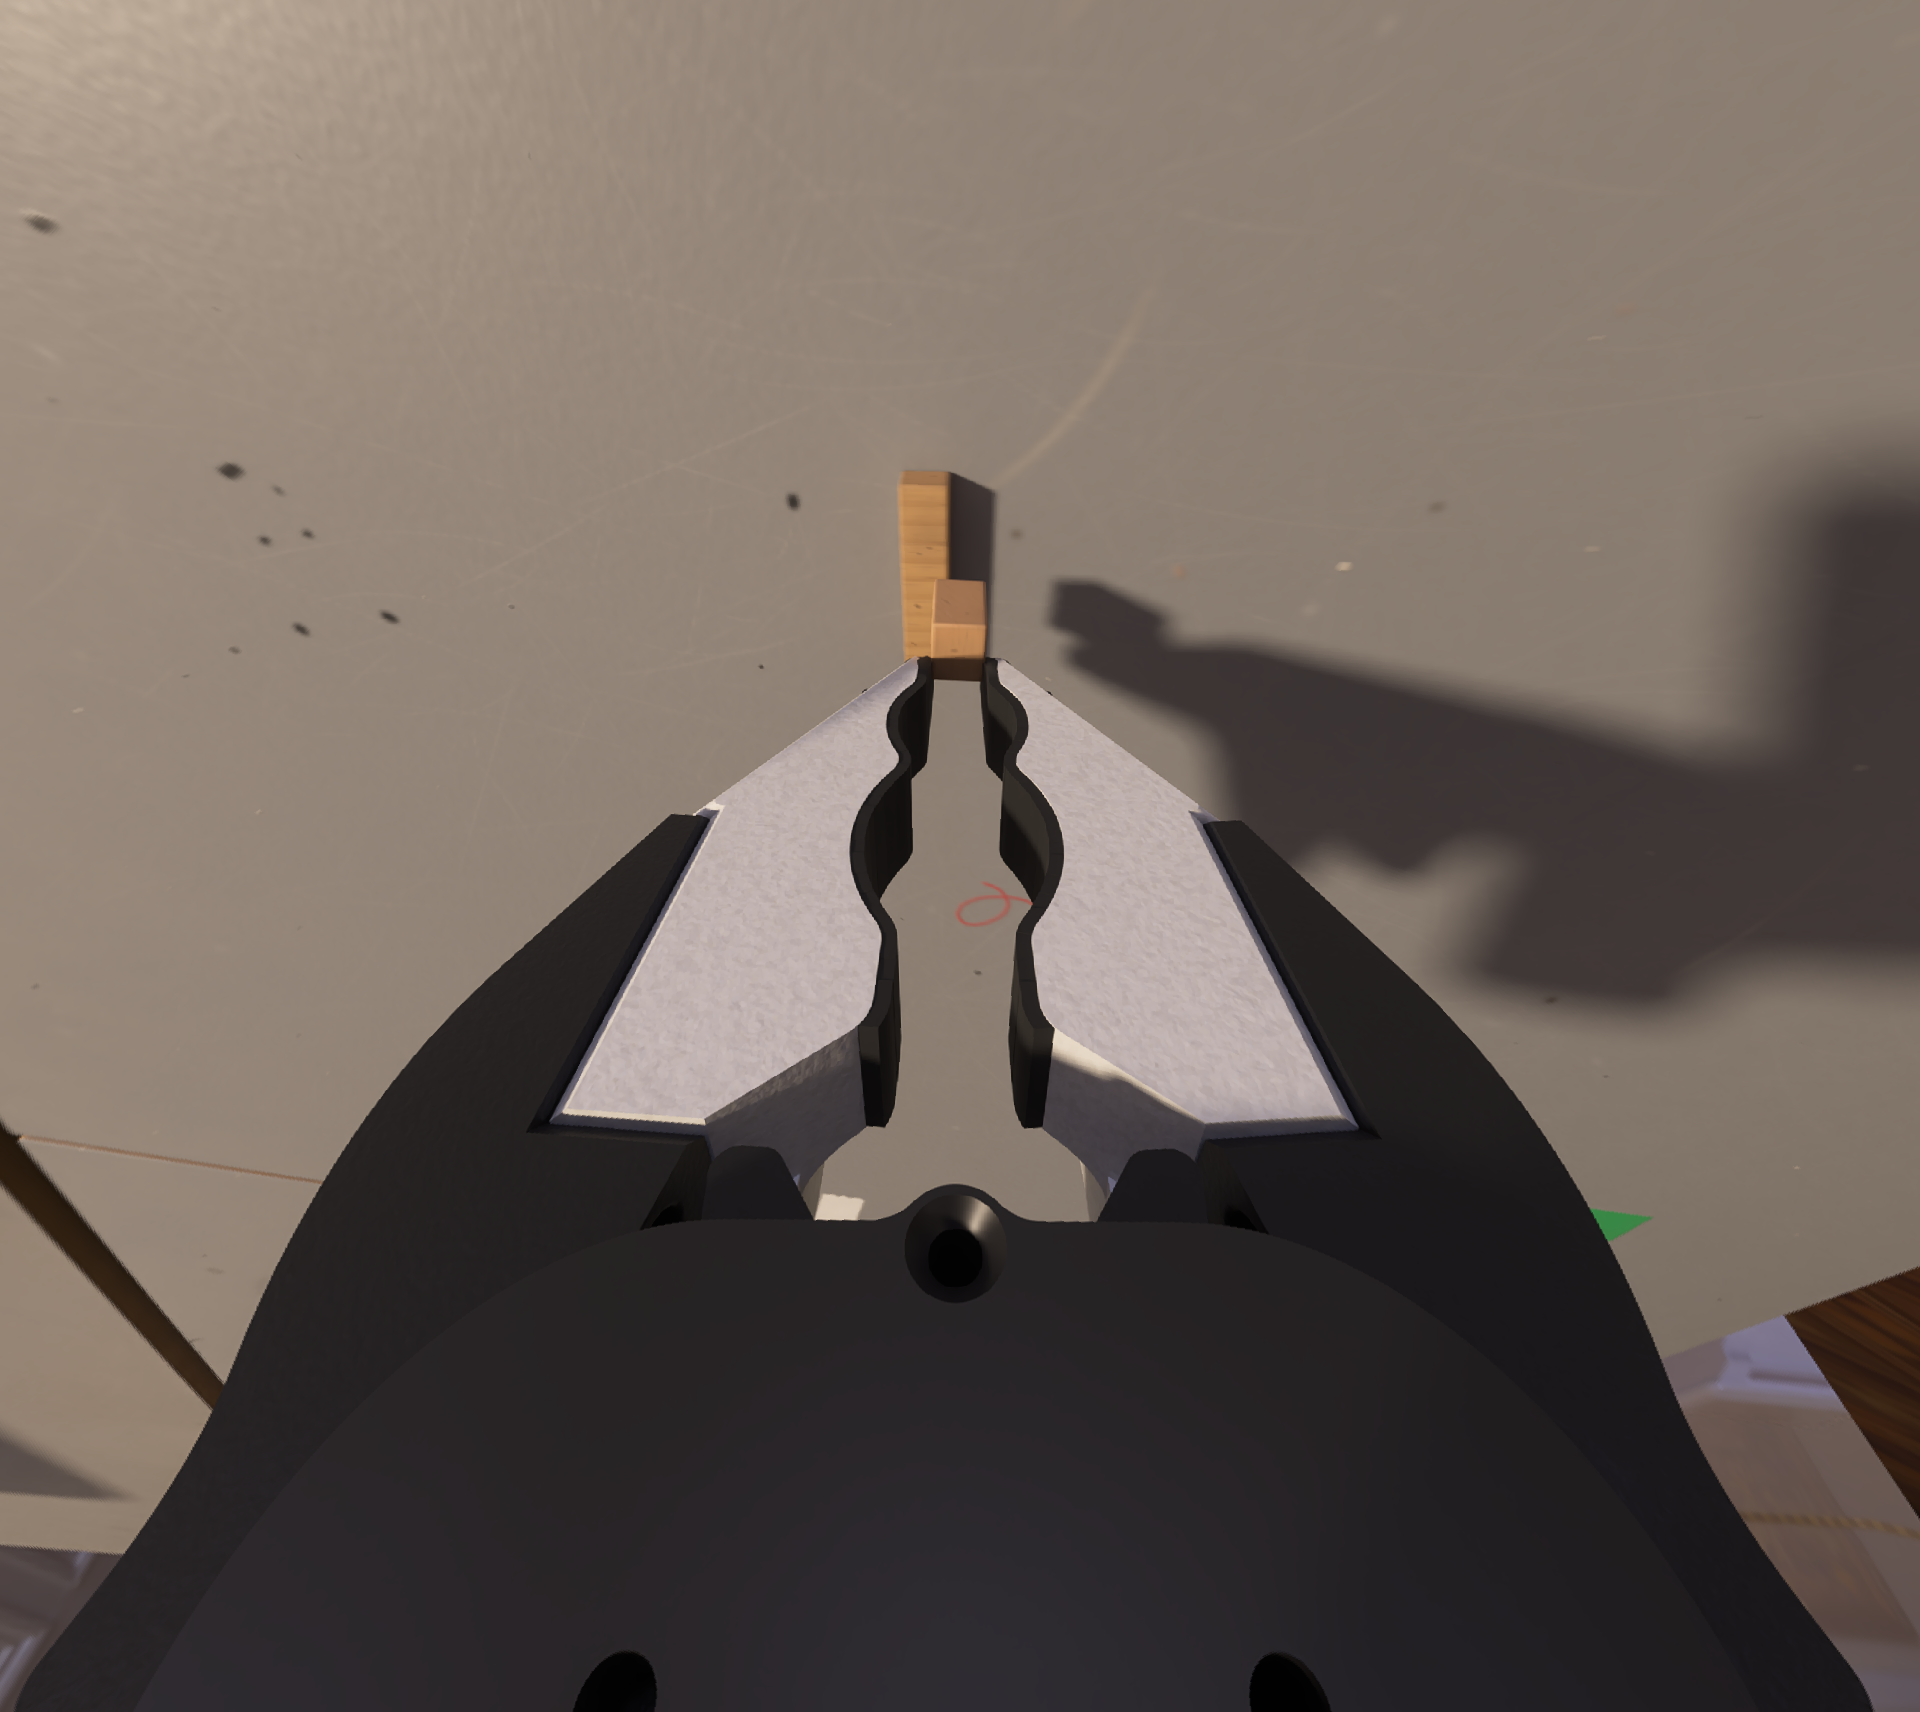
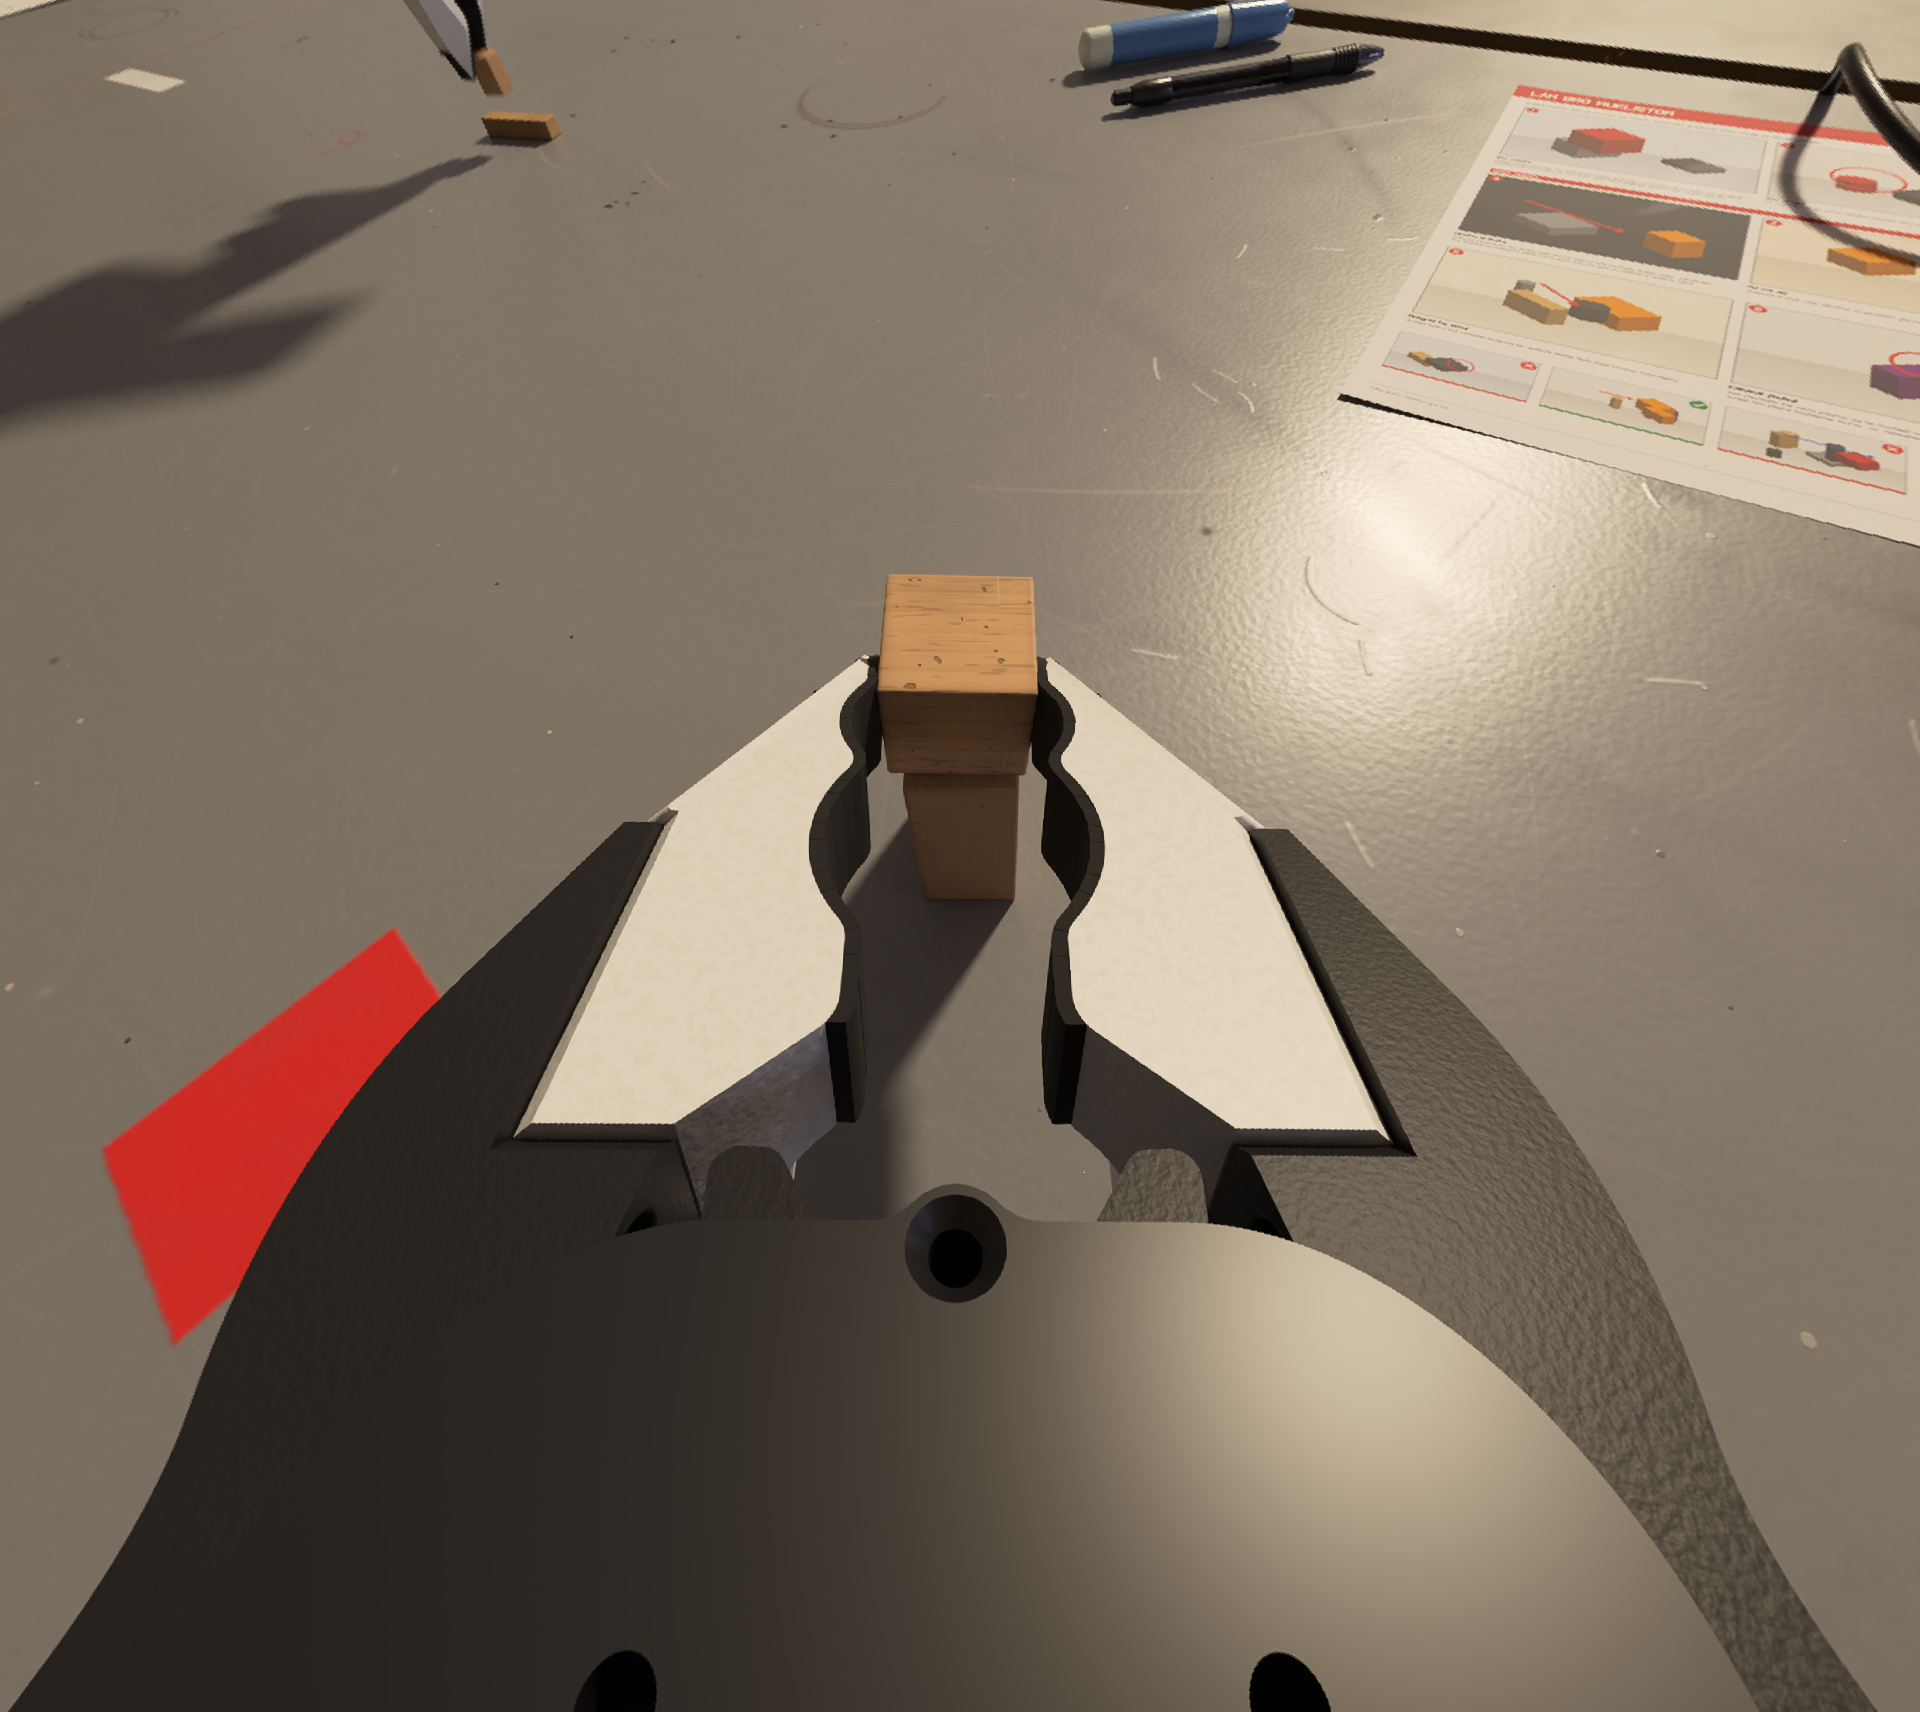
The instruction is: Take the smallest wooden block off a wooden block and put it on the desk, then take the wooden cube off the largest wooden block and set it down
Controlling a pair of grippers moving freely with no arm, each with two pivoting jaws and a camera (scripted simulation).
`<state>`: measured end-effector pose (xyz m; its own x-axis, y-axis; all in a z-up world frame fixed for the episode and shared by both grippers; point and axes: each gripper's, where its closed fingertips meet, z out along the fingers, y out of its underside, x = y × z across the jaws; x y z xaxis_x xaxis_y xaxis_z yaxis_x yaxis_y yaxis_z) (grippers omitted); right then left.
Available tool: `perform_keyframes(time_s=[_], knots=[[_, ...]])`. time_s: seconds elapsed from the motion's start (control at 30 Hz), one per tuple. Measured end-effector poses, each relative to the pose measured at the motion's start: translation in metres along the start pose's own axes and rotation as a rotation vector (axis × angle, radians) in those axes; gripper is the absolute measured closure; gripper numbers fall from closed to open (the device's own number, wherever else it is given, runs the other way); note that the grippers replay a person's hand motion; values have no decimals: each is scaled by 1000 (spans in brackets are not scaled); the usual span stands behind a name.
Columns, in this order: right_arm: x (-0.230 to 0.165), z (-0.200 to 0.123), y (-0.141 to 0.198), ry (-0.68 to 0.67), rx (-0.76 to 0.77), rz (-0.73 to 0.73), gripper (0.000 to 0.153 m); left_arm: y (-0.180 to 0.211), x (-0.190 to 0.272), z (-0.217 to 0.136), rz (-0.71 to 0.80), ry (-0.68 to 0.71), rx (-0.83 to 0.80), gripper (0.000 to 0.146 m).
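Note:
In the left wrist view my left gripper (image 1: 958, 670) is shut on the smallest wooden block (image 1: 958, 632), pinched at the fingertips. It is held just above a long flat wooden block (image 1: 923, 556) that lies on the grey desk (image 1: 520, 312). The right wrist view shows the same far off: left gripper (image 2: 473, 64), small block (image 2: 491, 70), flat block (image 2: 520, 126). My right gripper (image 2: 956, 665) is shut on the wooden cube (image 2: 956, 675), over a taller wooden block (image 2: 964, 836). Whether the cube touches that block is hidden.
A blue marker (image 2: 1184, 33) and a black pen (image 2: 1247, 75) lie at the back right. A printed picture sheet (image 2: 1662, 291) with a black cable (image 2: 1860, 104) over it lies to the right. A red tape patch (image 2: 260, 1112) is near left.

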<state>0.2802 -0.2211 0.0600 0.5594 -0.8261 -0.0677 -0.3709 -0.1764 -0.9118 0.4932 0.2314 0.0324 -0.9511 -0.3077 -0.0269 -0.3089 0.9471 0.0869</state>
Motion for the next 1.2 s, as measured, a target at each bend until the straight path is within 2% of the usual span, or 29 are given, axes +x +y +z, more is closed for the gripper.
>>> perform_keyframes(time_s=[0.17,0.27,0.33,0.5,0.63,0.87,1.17,1.2], knots=[[-1,1,1,-1,-16,-14,125,-21,45,-57,54,-75,151,137],[-2,1,1,-6,-27,-21,125,-47,99,-89,144,-129,265,137],[-3,1,2,-9,-32,-28,124,-67,144,-98,238,-136,310,137],[-5,2,2,-18,-40,-47,124,-114,258,-70,516,-70,306,137],[-6,1,2,-22,-31,-45,124,-140,313,-37,625,6,275,137],[-7,1,1,-27,-14,-42,124,-171,334,-7,578,125,301,137],[-6,1,1,-29,-13,-38,124,-176,332,-2,558,123,288,137],[-6,1,1,-29,-13,-38,124,-177,333,-1,557,124,288,130]])
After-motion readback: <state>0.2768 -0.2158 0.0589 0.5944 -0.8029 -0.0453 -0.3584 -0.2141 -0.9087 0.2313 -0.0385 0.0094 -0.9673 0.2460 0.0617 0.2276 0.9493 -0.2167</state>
